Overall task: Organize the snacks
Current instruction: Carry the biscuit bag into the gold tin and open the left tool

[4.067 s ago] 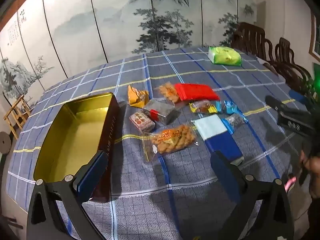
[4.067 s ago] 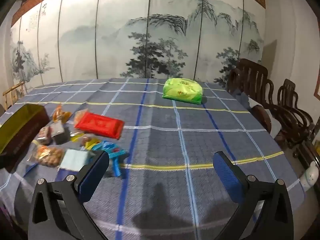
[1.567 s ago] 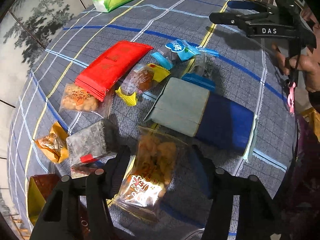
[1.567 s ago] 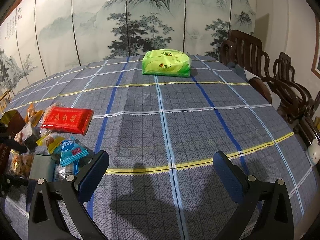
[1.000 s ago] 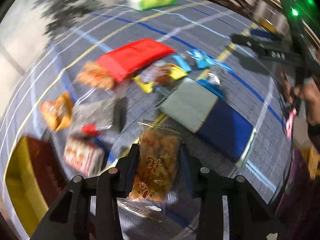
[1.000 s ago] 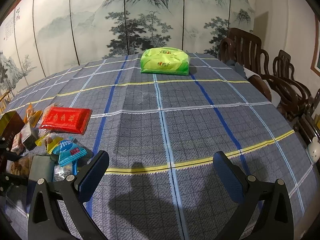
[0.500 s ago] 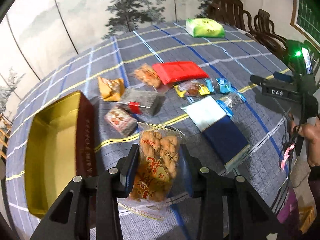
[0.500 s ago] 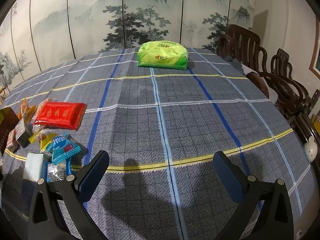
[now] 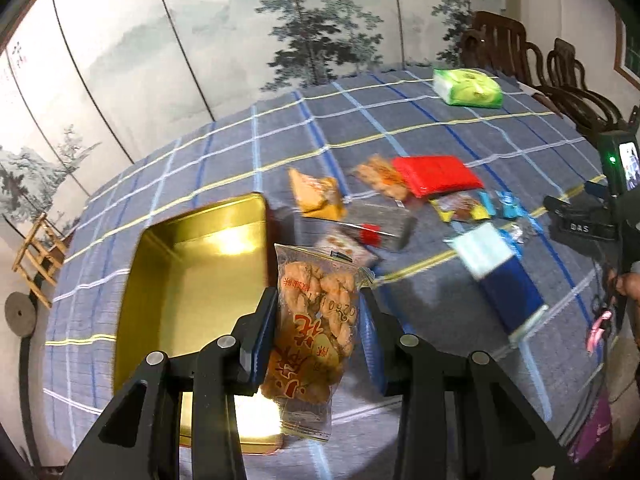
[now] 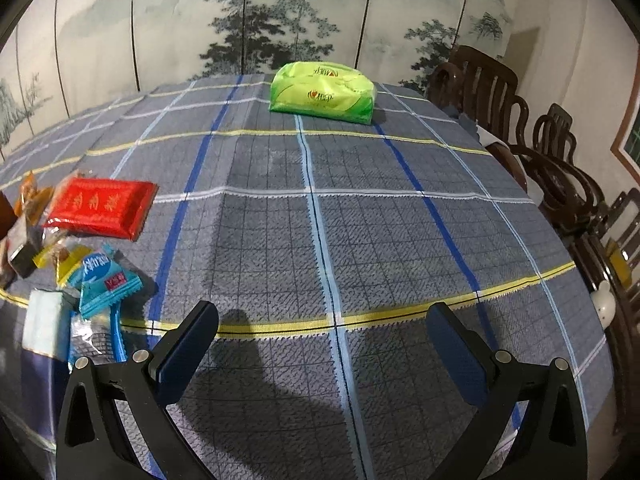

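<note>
Fingers of the left gripper (image 9: 318,338) are clamping a clear bag of fried golden snacks (image 9: 316,320) from both sides, and the bag is hanging in the air between them, its top edge poking past the fingertips and its sealed bottom sagging below them. Just to the left of the fingers, an open gold-lined tin (image 9: 192,276) is sitting on the table (image 9: 400,120), which is wearing a blue-grey checked cloth; the tin looks empty from this angle. Beyond and to the right of the fingertips, the other snacks are lying loose: an orange packet (image 9: 316,196), a flat red pack (image 9: 434,176), a dark wrapped bar (image 9: 380,222), small blue candy wrappers (image 9: 508,204) and a blue-and-white box (image 9: 496,268). Far ahead, a green tissue pack (image 9: 468,88) is resting near the table's far edge. Fingers of the right gripper (image 10: 320,344) are standing wide apart with nothing between them, hovering over bare cloth, with the snack pile off to their left. The likely step in hand is carrying the bag over to the tin. The grip seems to be pinching the slippery film around loose contents, so the bag may slide out or swing if the hand tilts or jerks. Because the bag is hanging low, its bottom edge may catch the tin's near rim (image 9: 264,248) and fold, or tip the tin.
</note>
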A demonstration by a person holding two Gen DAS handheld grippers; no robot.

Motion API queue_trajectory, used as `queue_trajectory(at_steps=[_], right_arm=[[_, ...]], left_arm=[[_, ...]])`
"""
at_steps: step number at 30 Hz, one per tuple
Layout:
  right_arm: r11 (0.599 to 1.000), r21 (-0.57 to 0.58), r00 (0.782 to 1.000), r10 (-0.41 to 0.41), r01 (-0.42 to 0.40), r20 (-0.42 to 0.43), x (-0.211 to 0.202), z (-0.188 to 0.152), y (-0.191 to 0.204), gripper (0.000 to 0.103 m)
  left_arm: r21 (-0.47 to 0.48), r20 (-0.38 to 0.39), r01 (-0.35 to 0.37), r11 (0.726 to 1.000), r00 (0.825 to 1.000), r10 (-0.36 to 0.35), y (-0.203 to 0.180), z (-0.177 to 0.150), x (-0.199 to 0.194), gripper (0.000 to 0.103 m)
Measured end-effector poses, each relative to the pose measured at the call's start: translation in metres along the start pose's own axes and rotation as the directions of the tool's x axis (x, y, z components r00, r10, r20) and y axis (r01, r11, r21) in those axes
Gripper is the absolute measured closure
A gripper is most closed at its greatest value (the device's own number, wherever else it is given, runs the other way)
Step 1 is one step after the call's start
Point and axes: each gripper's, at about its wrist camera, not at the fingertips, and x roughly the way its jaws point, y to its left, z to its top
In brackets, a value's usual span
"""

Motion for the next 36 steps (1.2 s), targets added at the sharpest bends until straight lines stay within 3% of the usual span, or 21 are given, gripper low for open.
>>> queue_trajectory(at_steps=[8,12,21,25,29,31,33,36], right_arm=[[0.999,-0.025,0.999,-0.025,0.024,-0.022,0.003,0.0,0.005,0.0],[0.999,-0.025,0.999,-0.026,0.025,-0.024,0.002,0.0,0.006,0.0],[0.999,-0.024,0.999,-0.024,0.023,-0.025,0.003,0.001,0.005,0.0],[1.0,-0.012,1.0,-0.015,0.015,-0.026,0.004,0.001,0.004,0.0],[1.0,0.025,0.999,0.015,-0.016,0.03,-0.007,-0.002,-0.003,0.0],[0.997,0.057,0.997,0.053,-0.056,0.055,-0.017,-0.008,-0.006,0.0],[0.981,0.103,0.985,0.156,-0.162,0.068,-0.031,-0.016,-0.008,0.0],[0.947,0.078,0.947,0.305,-0.313,0.096,-0.062,-0.025,0.008,0.0]], left_arm=[[-0.026,-0.025,-0.068,0.997,0.997,0.068,0.041,0.002,0.015,0.067],[-0.043,-0.072,-0.096,0.994,0.993,0.093,0.067,0.004,0.036,0.067],[-0.124,-0.253,-0.148,0.981,0.961,0.113,0.131,0.016,0.117,0.067],[-0.129,-0.292,-0.182,0.975,0.946,0.138,0.141,0.017,0.14,0.067],[-0.14,-0.285,-0.209,0.968,0.945,0.162,0.149,0.021,0.147,0.06],[-0.131,-0.287,-0.21,0.969,0.943,0.166,0.148,0.022,0.148,0.056],[-0.12,-0.278,-0.21,0.97,0.945,0.17,0.148,0.024,0.146,0.044],[-0.116,-0.238,-0.223,0.968,0.952,0.191,0.148,0.024,0.137,0.038]])
